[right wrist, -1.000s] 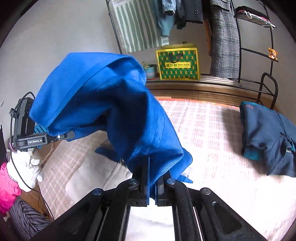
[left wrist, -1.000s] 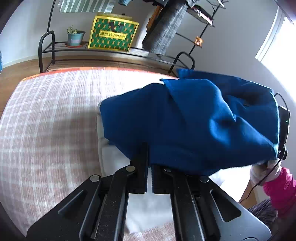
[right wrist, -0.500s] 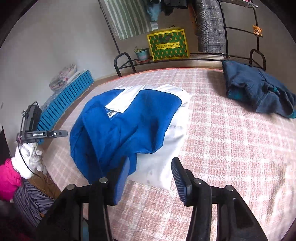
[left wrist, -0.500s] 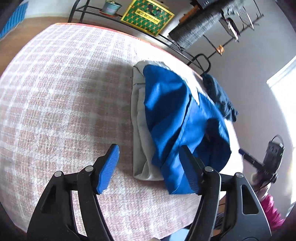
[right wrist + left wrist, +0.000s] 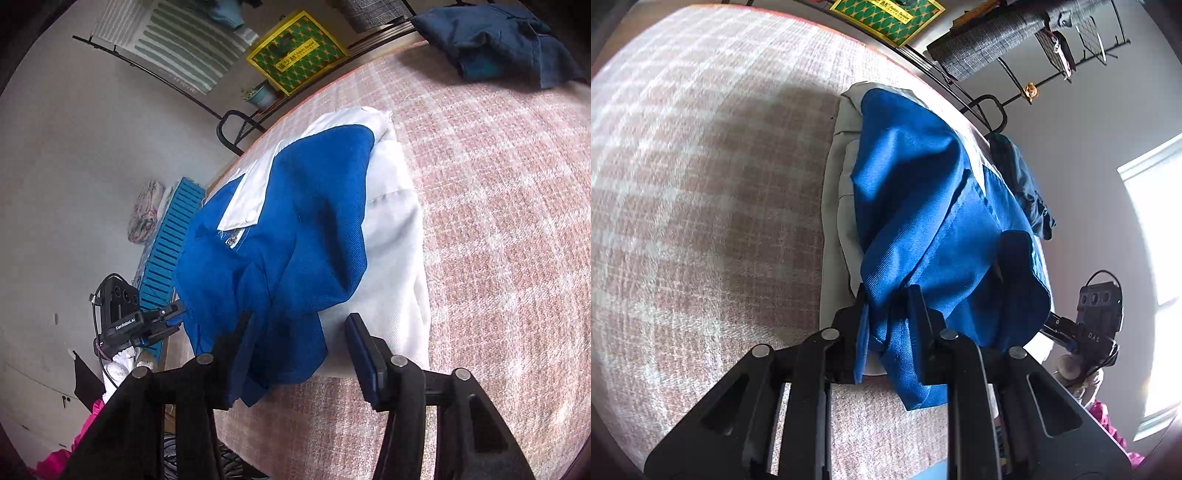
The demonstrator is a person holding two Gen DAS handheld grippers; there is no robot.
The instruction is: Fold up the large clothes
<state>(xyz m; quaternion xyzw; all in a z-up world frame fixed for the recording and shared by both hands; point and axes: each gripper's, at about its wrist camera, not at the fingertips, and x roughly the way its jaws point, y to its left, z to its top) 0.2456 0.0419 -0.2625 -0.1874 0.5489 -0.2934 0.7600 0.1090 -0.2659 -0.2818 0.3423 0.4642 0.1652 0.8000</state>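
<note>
on the left, the left gripper (image 5: 886, 314) has a bunched corner of the blue and white garment (image 5: 923, 206) between its fingers; its jaws are closing, and the pads look pressed on the cloth already. from these jaws the garment runs straight ahead and away, its long axis pointing toward the far edge of the pink checked bedcover (image 5: 701, 184) it lies on.

further right, the right gripper (image 5: 295, 339) straddles the other near corner of the same garment (image 5: 295, 221). its jaws are closing too, but a gap shows beside the right-hand finger, so this hold is not yet made. the cloth sits toward its left-hand finger.

both hands are at the near hem, so i judge the next fold goes away from the person, and the left is further along.

the garment is bright blue twill over white panels, collar at the far end, rumpled and humped, not flat. a dark blue garment (image 5: 498, 40) lies well apart, far right.
</note>
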